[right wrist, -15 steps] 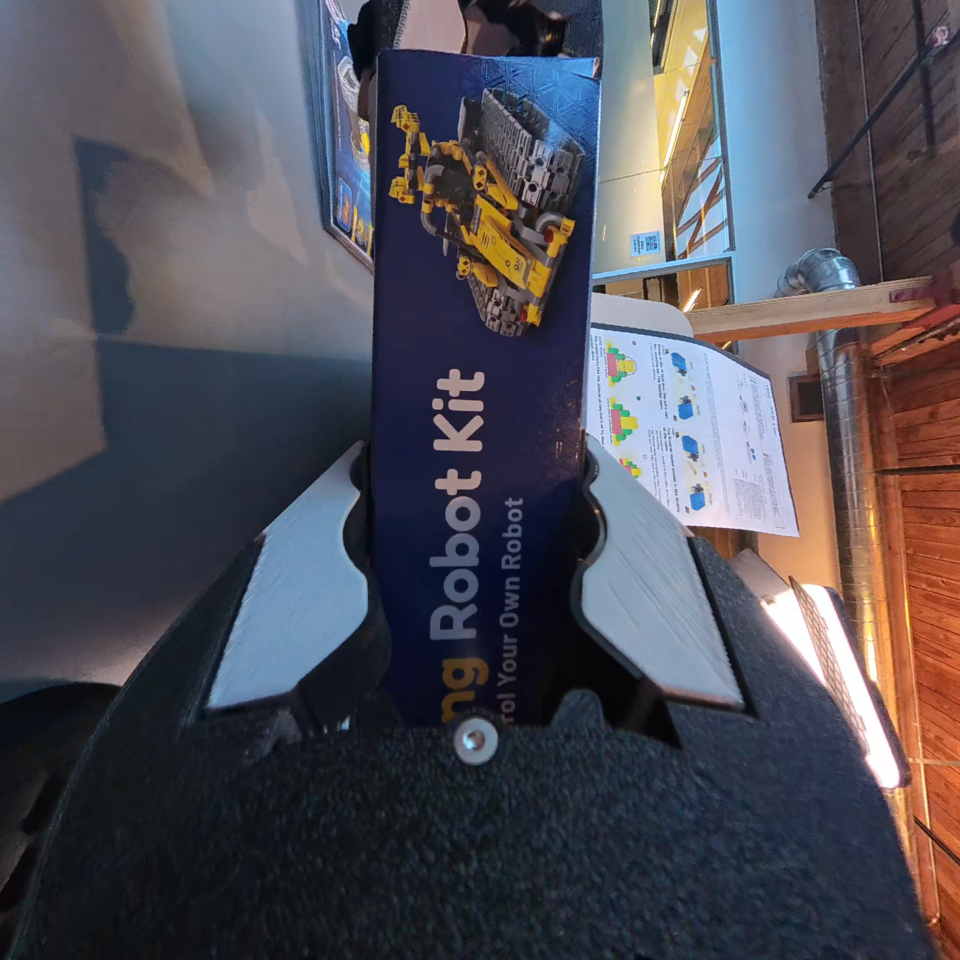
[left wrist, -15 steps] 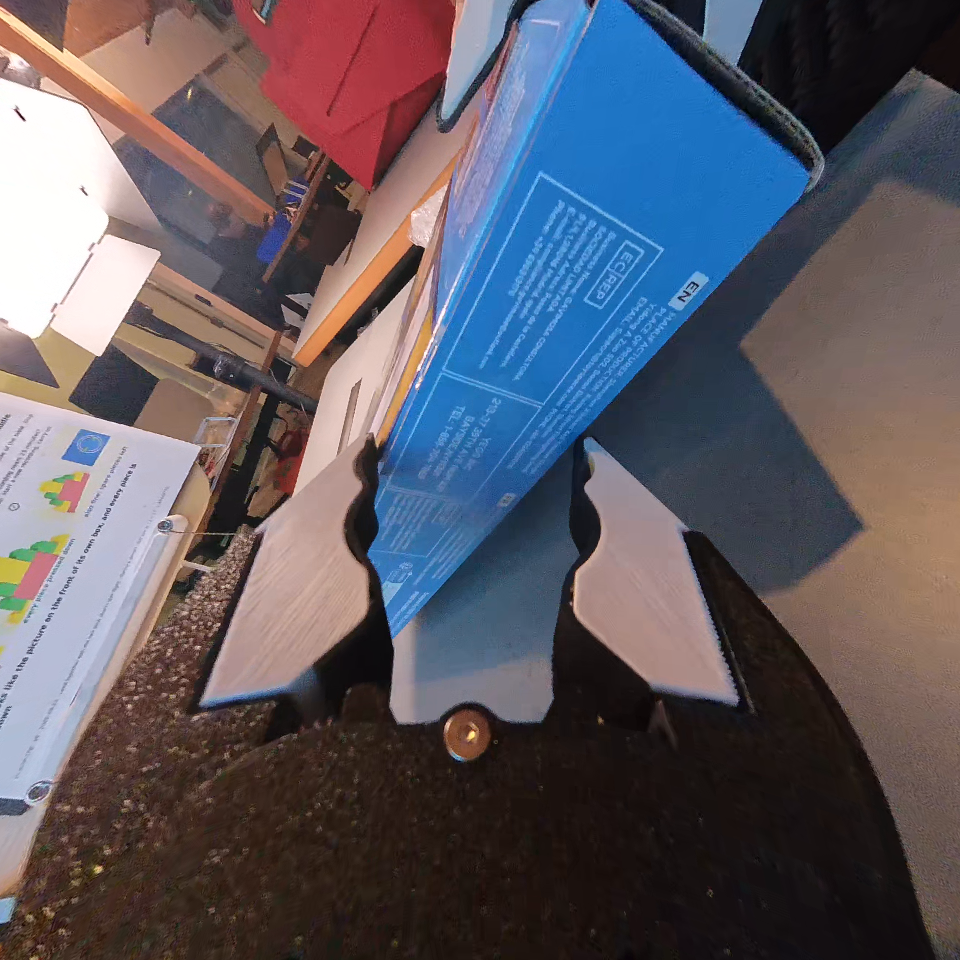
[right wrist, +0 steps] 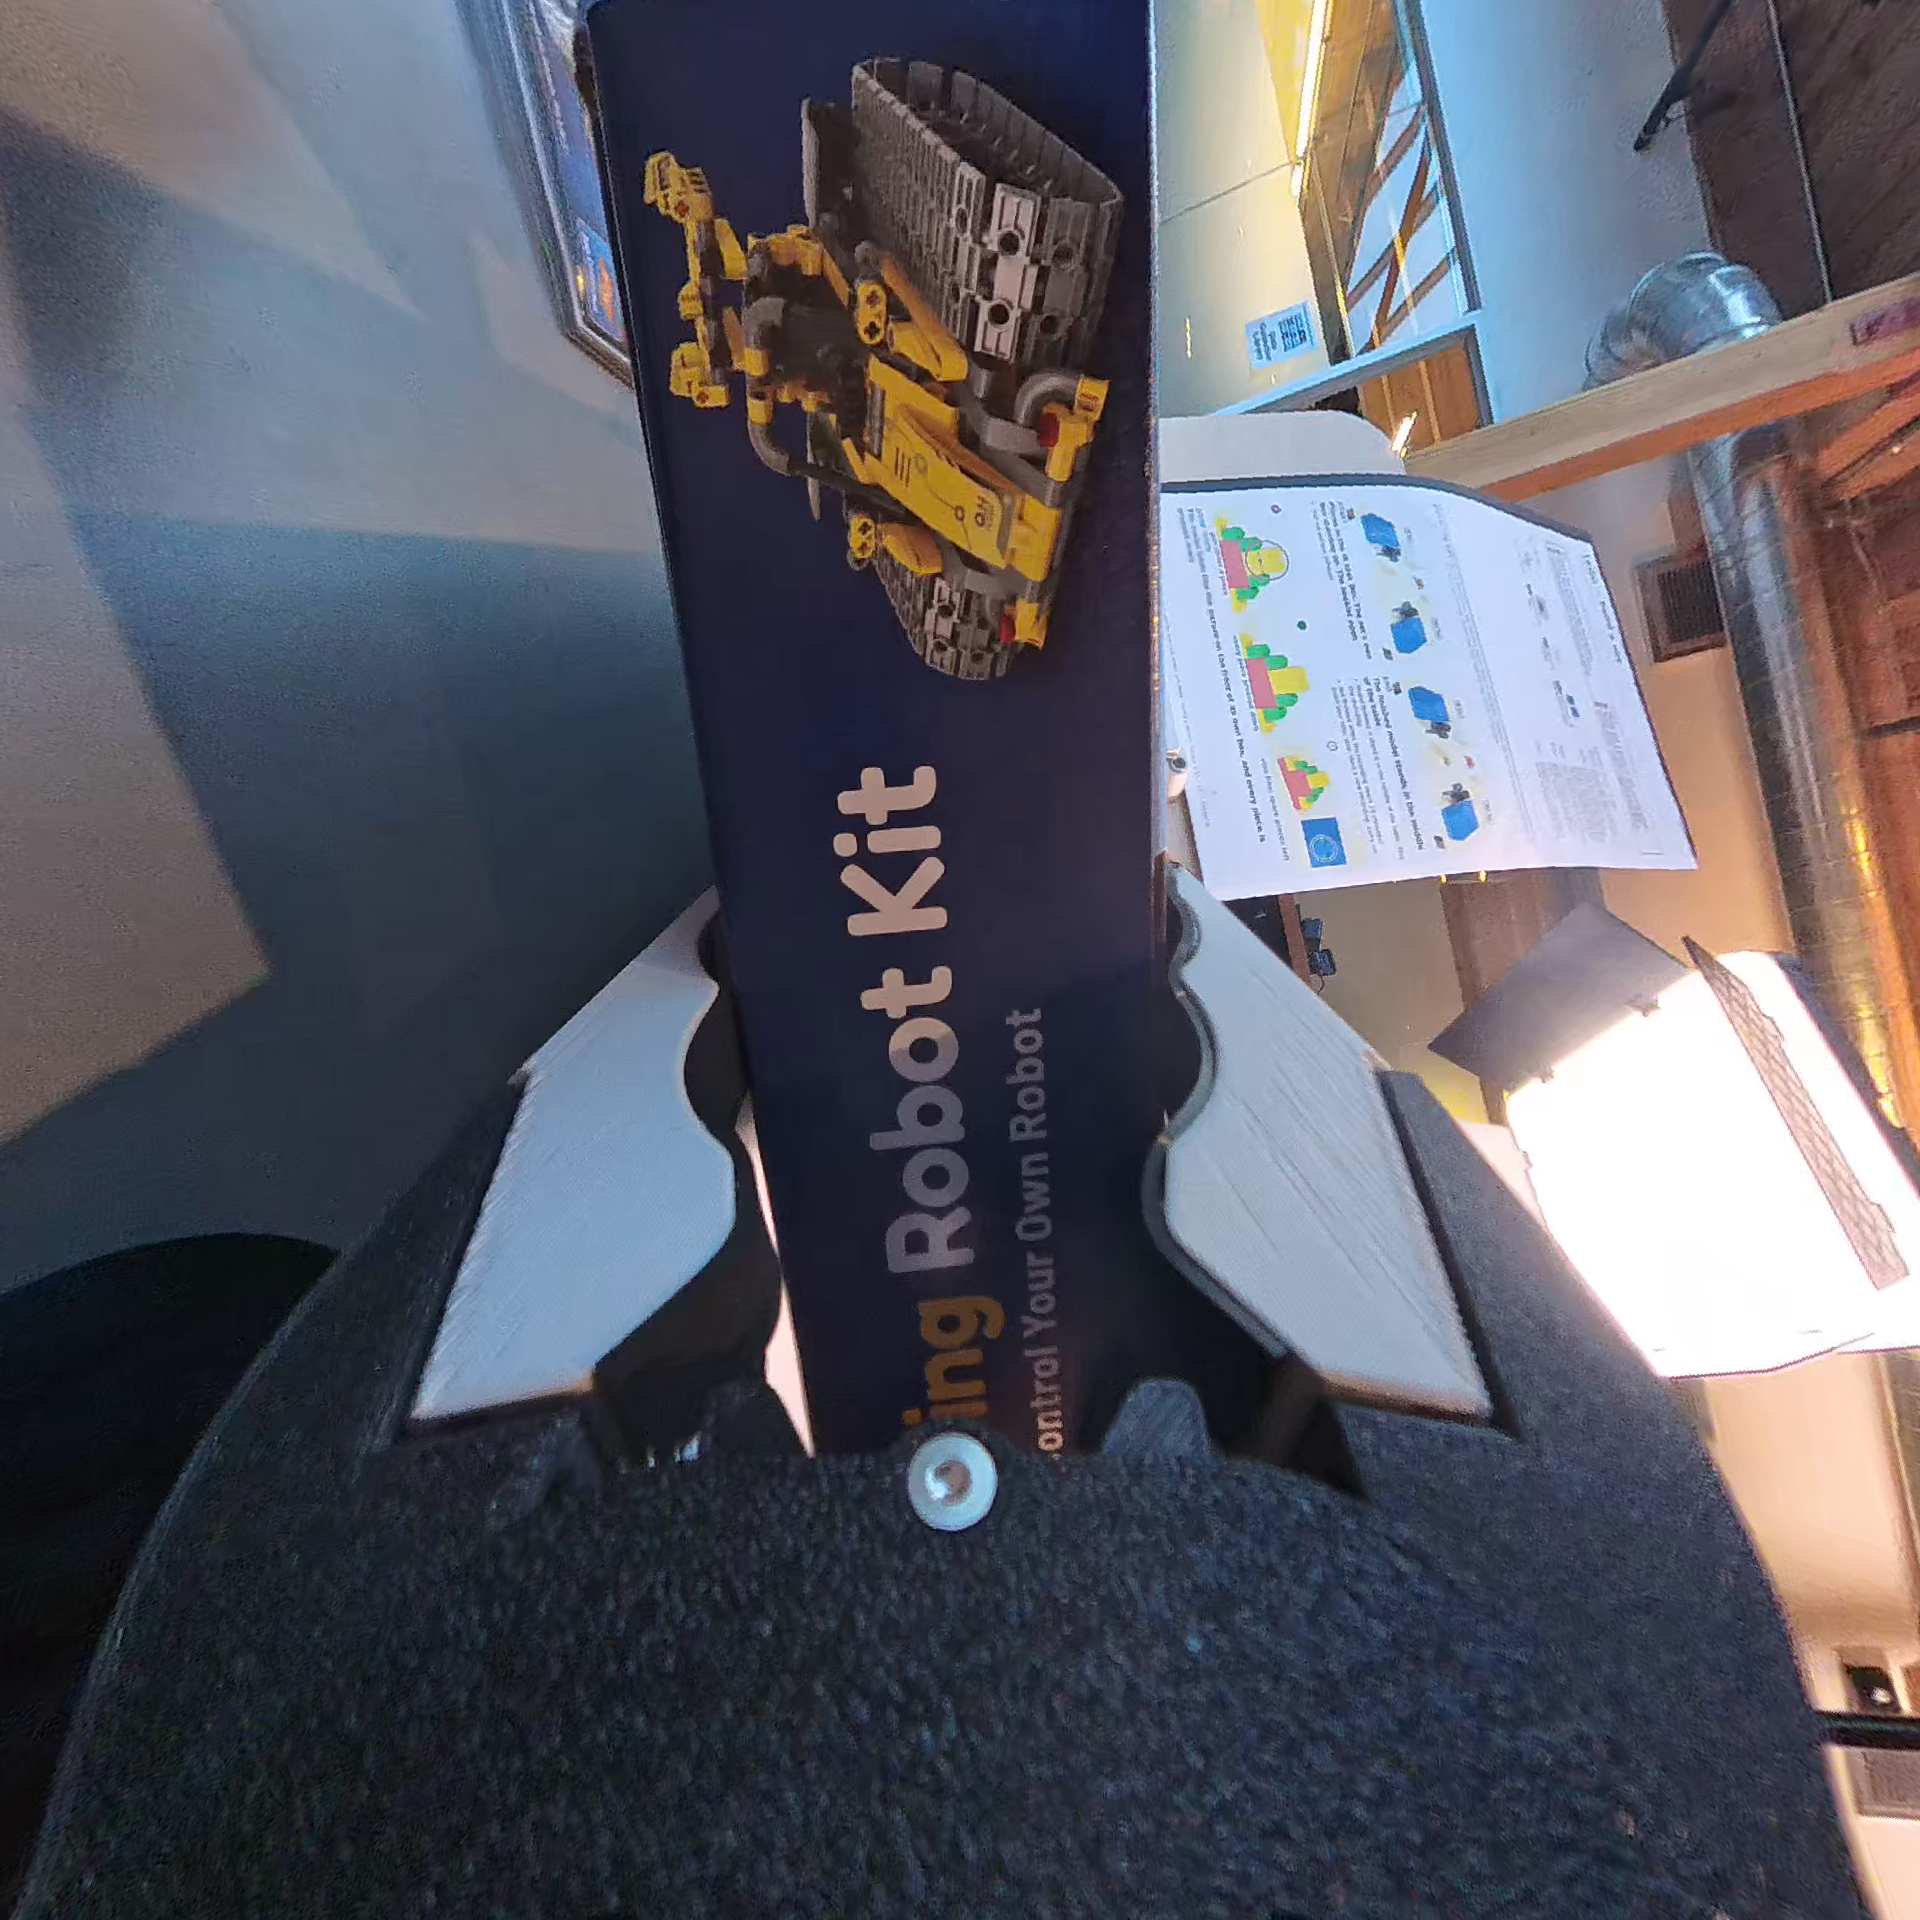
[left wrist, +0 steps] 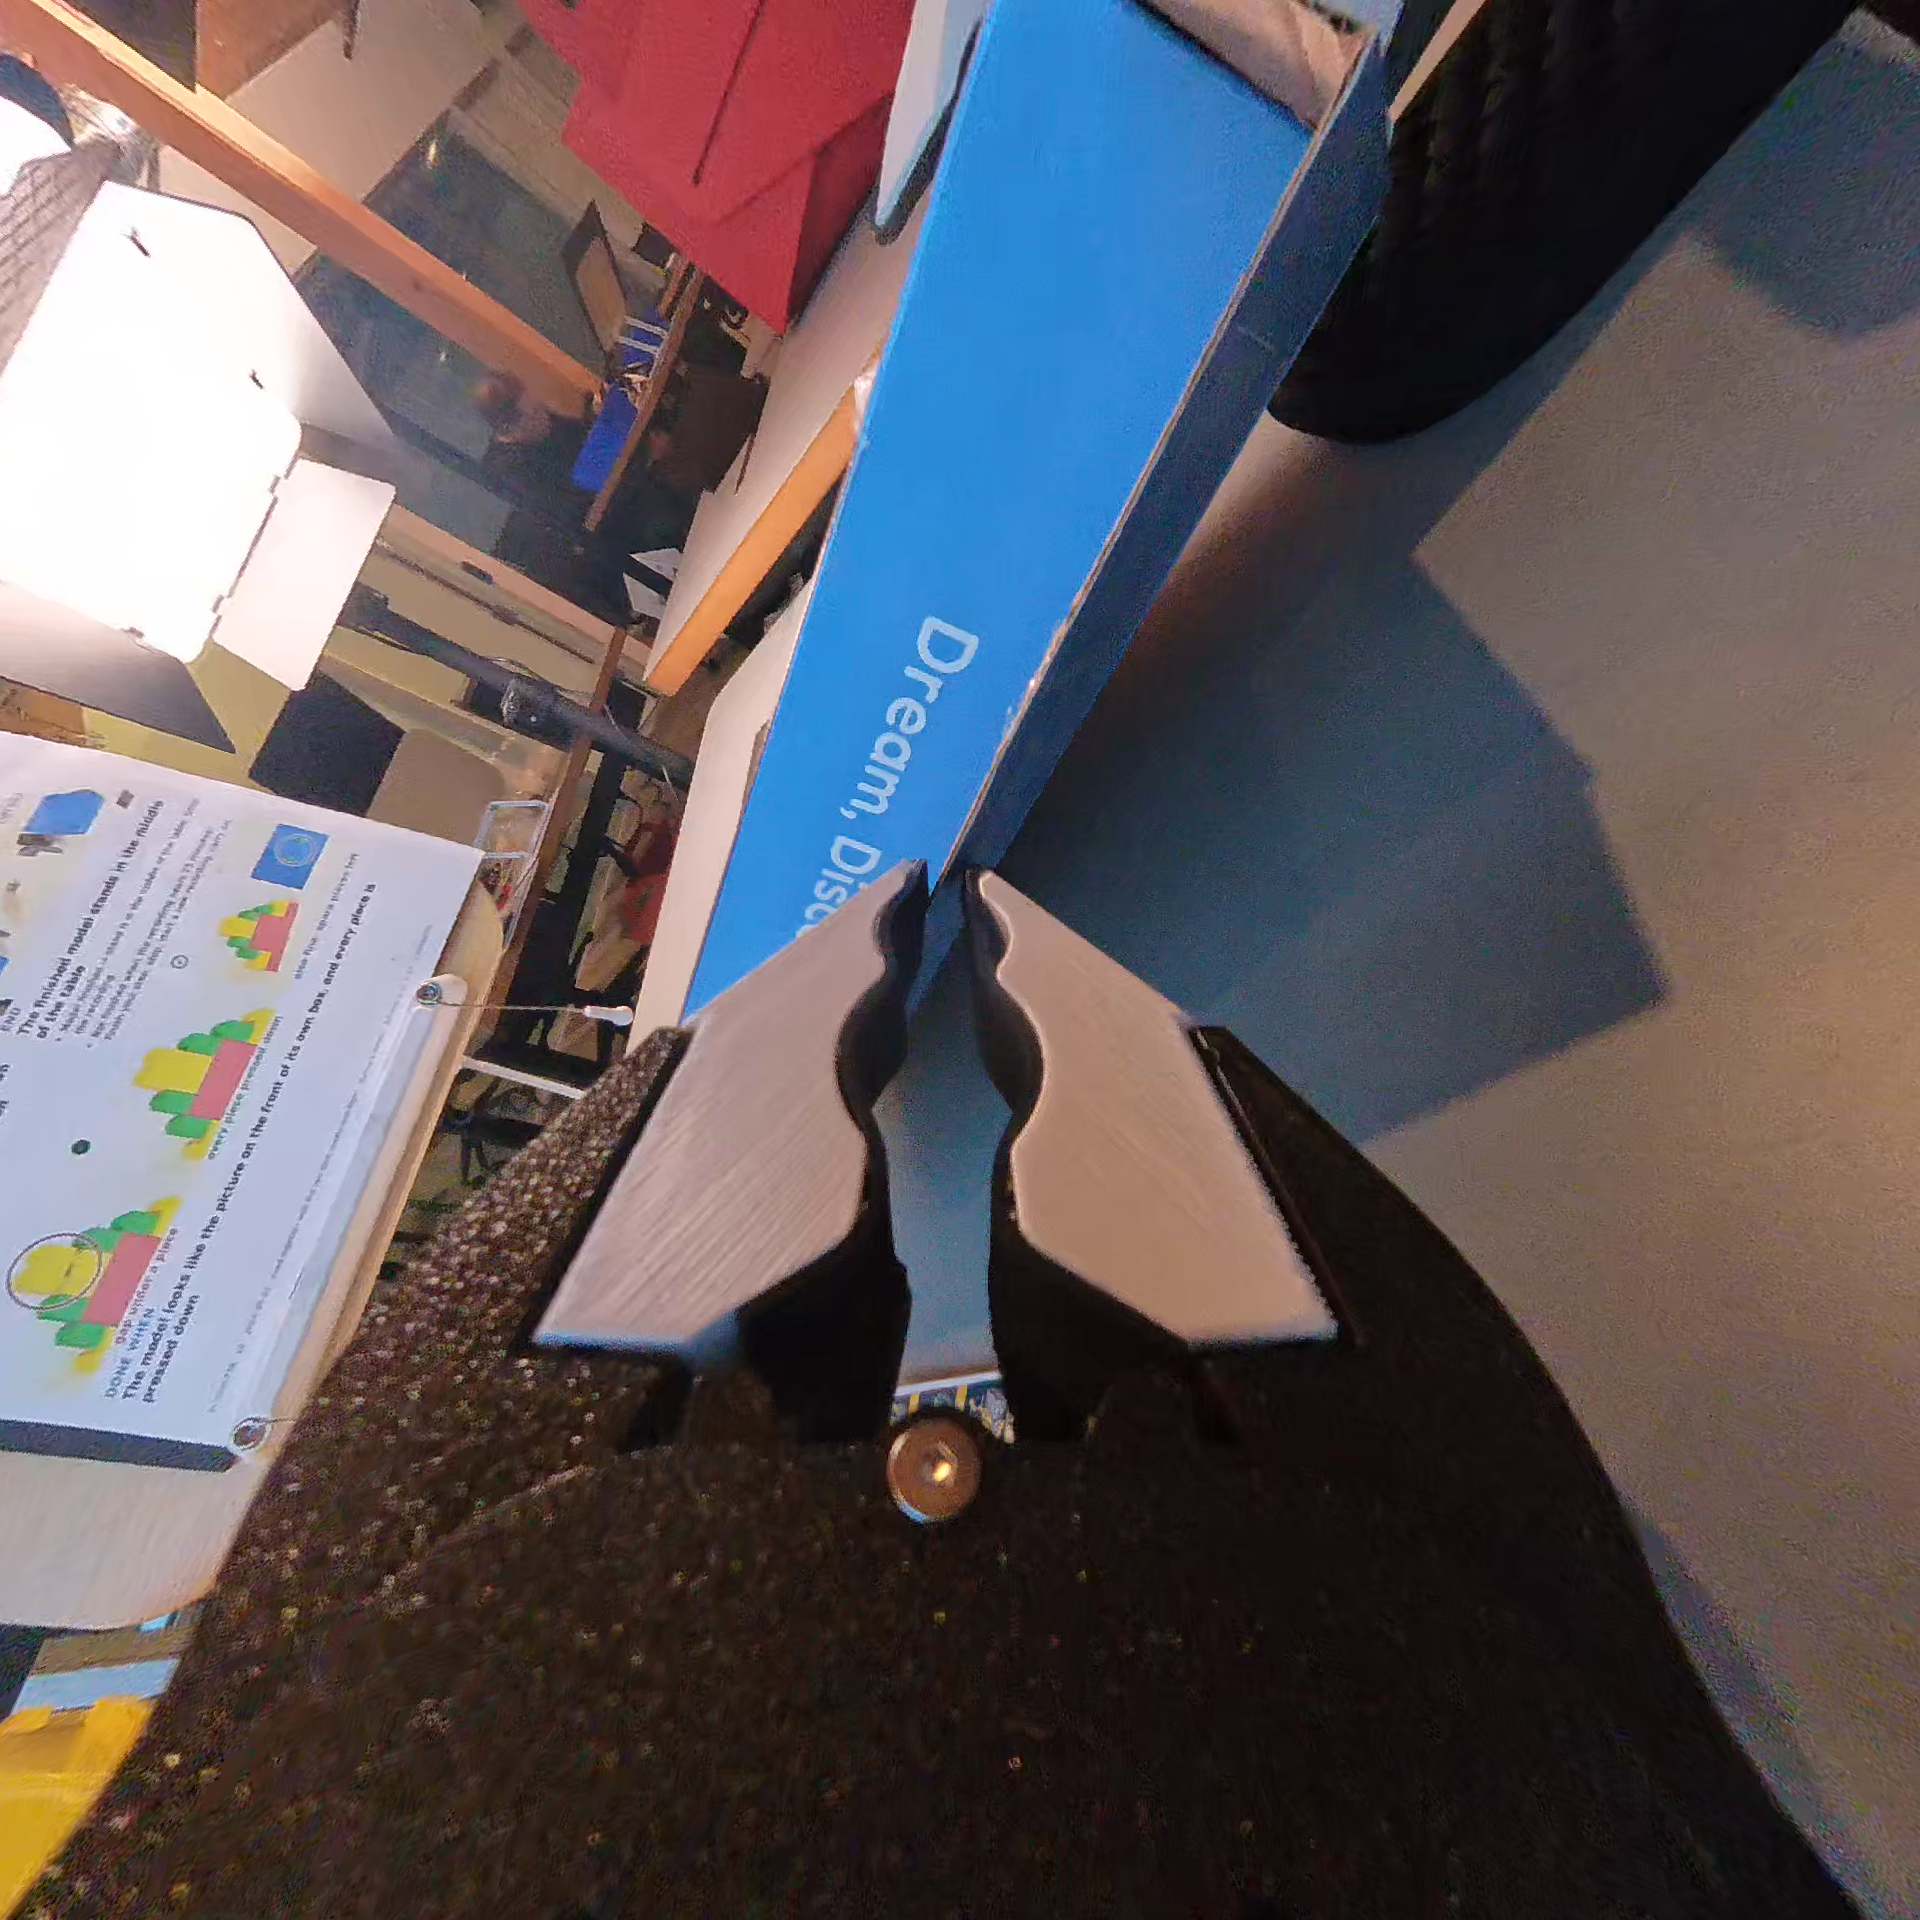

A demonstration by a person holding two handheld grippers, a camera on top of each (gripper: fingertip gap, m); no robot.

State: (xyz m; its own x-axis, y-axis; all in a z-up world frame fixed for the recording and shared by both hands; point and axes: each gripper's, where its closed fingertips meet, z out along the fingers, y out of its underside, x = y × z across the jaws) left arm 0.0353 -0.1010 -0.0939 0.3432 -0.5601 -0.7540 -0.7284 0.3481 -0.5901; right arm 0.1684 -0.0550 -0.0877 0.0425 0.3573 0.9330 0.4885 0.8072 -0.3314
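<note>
The cardboard box (right wrist: 914,727) is the largest thing in both views, a long, flat carton whose long axis runs straight away from each camera, so that one end sits deep between the fingers of the right gripper (right wrist: 940,914) and the other end reaches toward the top of the frame. In the right wrist view its narrow dark navy side faces the lens, smooth and faintly patterned, printed with pale lettering and a picture of a yellow and grey tracked toy machine. In the left wrist view the same box (left wrist: 1039,436) shows a bright blue matte face and a thin dark edge, leaning up and to the right above the grey table (left wrist: 1558,727), on which it casts a hard-edged shadow. The right gripper's pale, ridged fingers (right wrist: 592,1174) press against both sides of the box and clamp it. The left gripper (left wrist: 945,883) has its fingers drawn nearly together, with only a slim gap at the tips, closing on the thin dark edge of the box. A white printed sheet (left wrist: 208,1039) with coloured brick drawings stands to the left, and a glowing light panel (left wrist: 135,416) lies beyond it. A small brass screw head (left wrist: 933,1468) sits in the speckled black gripper body.
</note>
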